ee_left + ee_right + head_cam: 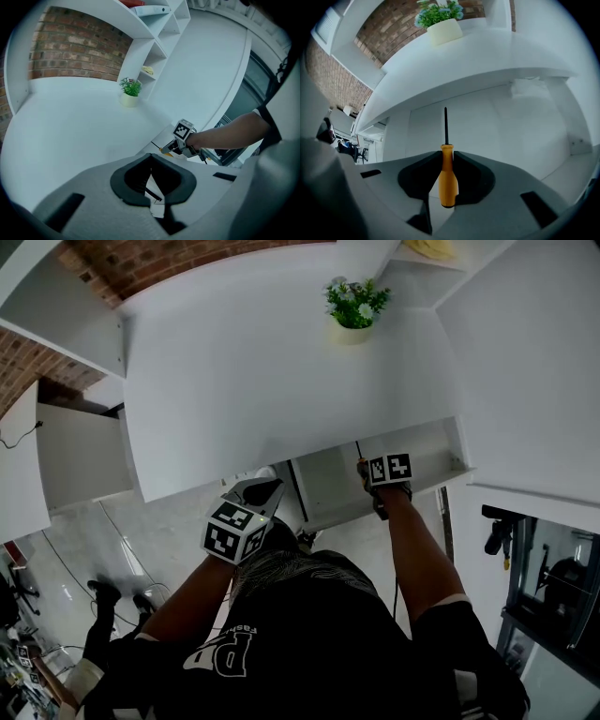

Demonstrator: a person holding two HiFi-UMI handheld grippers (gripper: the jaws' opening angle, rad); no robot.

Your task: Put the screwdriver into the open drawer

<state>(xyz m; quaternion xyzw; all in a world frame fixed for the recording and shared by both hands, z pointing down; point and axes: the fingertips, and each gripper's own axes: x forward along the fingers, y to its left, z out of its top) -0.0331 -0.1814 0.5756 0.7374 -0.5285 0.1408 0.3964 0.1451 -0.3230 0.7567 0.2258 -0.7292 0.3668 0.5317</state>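
Under the worktop (281,362) front edge, head view: right gripper (364,468) holds the screwdriver (357,451) over the open drawer (328,488). Left gripper view: left gripper (151,178), fingers (129,180) nearly together, empty. Right gripper view: fingers clamp its orange handle; lower well inside before releasing.

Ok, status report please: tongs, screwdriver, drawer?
Left tongs shut, empty. Right tongs shut on screwdriver, held over open drawer, not released yet. Nothing seen in the way.

Notes: the screwdriver (446,173) has a smooth orange plastic handle with a slight sheen and a dark metal shaft. My right gripper (446,157): matt grey shell, black rubbery pads (415,178). The desk top (281,381) is white, smooth, matt. The back wall (75,51) is rough red brick. The plant pot (444,32) is pale and matt.
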